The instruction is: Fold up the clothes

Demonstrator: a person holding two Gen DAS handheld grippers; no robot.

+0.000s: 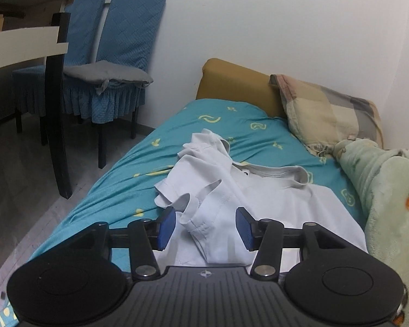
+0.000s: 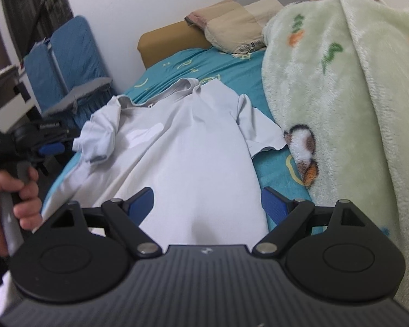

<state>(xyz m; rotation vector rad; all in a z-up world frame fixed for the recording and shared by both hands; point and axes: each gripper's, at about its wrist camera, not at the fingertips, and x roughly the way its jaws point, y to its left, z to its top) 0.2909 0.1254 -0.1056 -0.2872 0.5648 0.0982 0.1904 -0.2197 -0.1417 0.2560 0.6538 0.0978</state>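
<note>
A pale grey polo shirt lies face up on the teal bed sheet, collar toward the headboard. Its left sleeve is bunched and folded inward over the chest. My left gripper hovers at that sleeve with its blue pads apart; the fabric lies between them without being pressed. In the right wrist view the shirt spreads out below my right gripper, which stands wide open over the lower body of the shirt. The right sleeve lies flat. A hand holds the left gripper's handle at the left edge.
A fluffy green blanket is heaped along the right side of the bed, touching the shirt's right sleeve. A patchwork pillow leans on the mustard headboard. Blue-covered chairs and a table stand on the floor to the left.
</note>
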